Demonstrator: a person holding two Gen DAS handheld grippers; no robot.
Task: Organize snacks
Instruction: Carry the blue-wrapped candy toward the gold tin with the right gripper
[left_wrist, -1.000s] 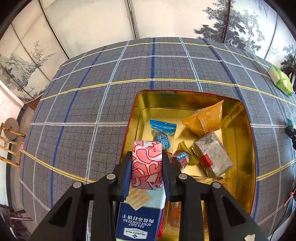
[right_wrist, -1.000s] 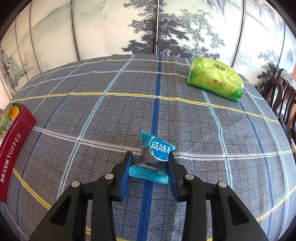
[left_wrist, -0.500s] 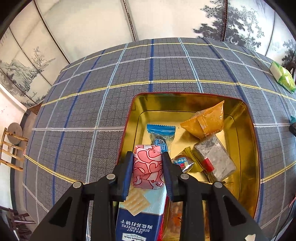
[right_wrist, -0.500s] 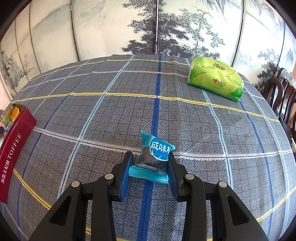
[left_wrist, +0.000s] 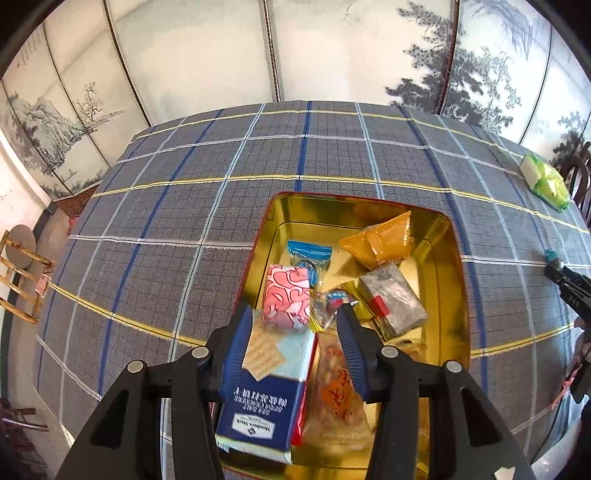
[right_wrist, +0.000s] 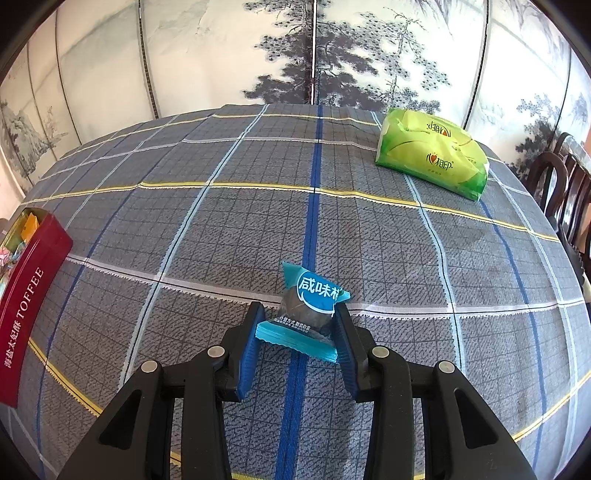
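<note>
While above the tin, left gripper jaws apart; right gripper pinching blue candy.

Ahead of our left gripper we see a tin of polished, mirror-gold metal inside, glossy red on its outer wall. The pink packet in it looks like shiny plastic film; the cracker box looks like smooth printed card. Between our right gripper fingers lies a glossy blue wrapper. The counter's cloth is matt and coarsely woven.
</note>
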